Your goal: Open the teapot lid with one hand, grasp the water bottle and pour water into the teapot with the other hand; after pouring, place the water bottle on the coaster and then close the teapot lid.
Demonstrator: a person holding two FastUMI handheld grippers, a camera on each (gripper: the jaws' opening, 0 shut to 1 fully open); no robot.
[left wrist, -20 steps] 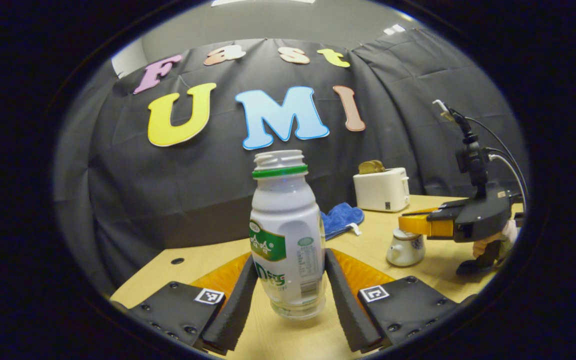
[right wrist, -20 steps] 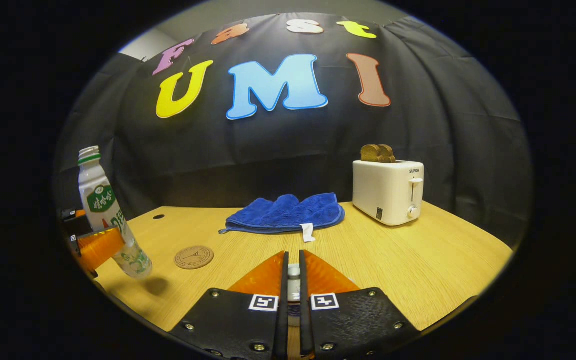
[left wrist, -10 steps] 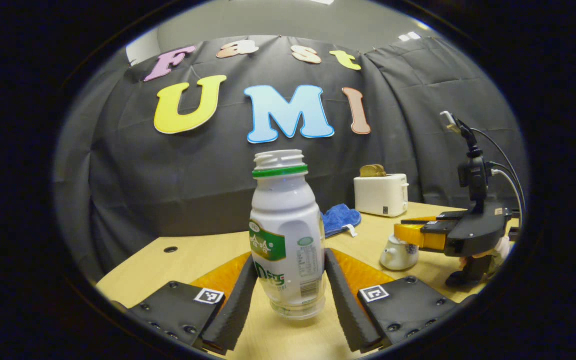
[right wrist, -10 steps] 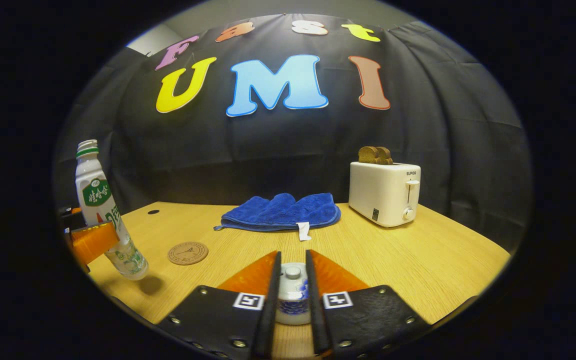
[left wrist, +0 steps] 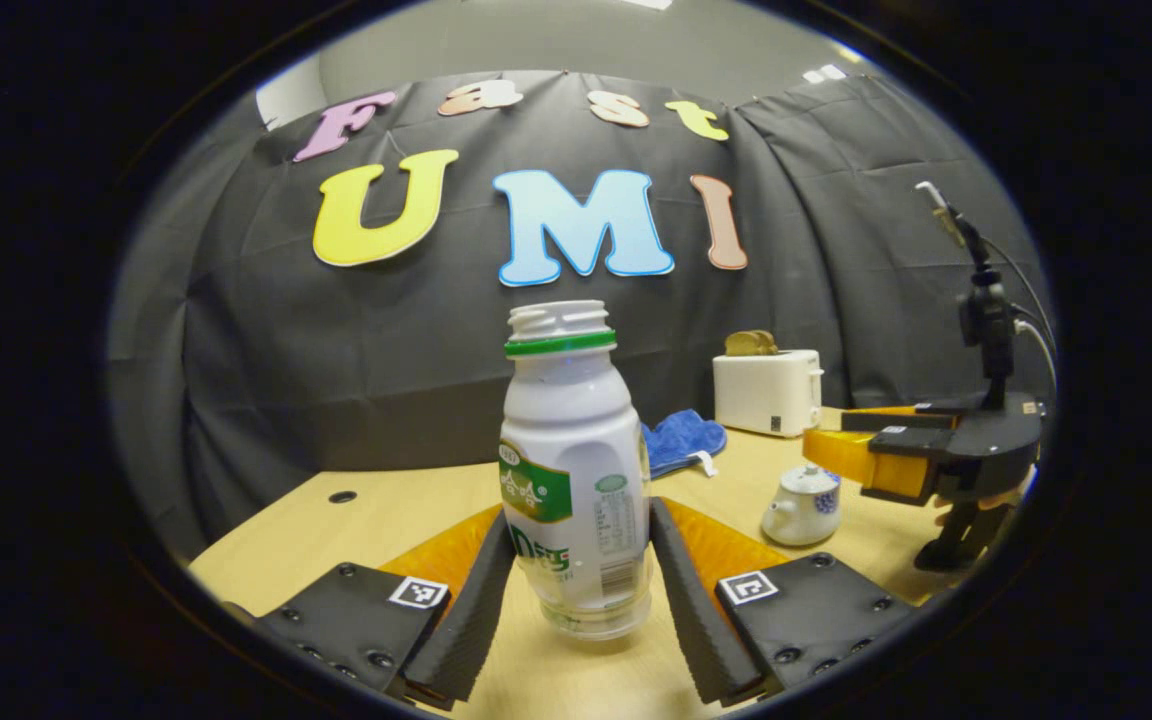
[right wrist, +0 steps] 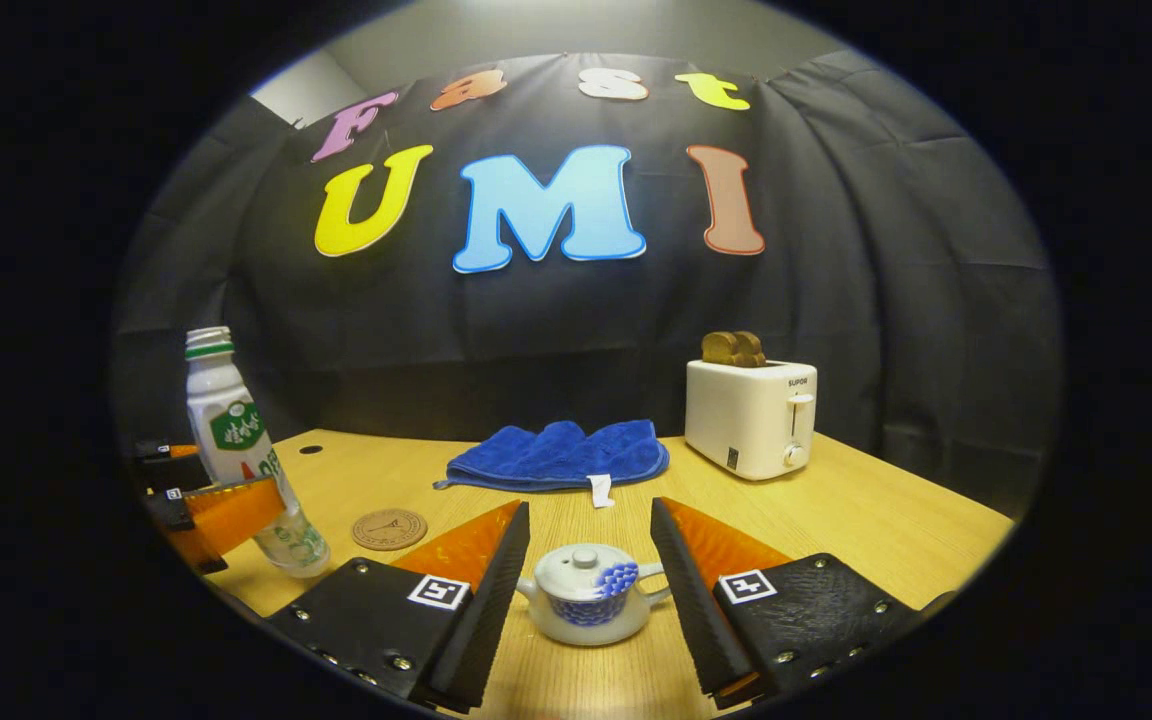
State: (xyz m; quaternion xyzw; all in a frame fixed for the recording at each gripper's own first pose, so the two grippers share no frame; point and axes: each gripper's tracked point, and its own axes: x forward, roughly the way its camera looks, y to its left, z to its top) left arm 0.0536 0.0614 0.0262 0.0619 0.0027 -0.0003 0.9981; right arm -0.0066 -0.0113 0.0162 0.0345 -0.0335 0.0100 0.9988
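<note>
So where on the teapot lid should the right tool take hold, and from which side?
By the small round knob on top of the lid, coming straight down from above. The teapot stands upright with the lid seated flat; the knob is its only raised part. The right tool is open, its fingers either side of the pot.

Your bench (right wrist: pixel 866 520): light wood grain, small round hole (right wrist: pixel 309 450) near far left corner. Teapot (right wrist: pixel 591 592) sits on it near front edge, lid on. Round coaster (right wrist: pixel 389 529) lies flat to teapot's left, bare. Blue cloth (right wrist: pixel 556 455) bunched toward back, white tag hanging at front. White toaster (right wrist: pixel 748 417) stands back right, toast in slots.
</note>
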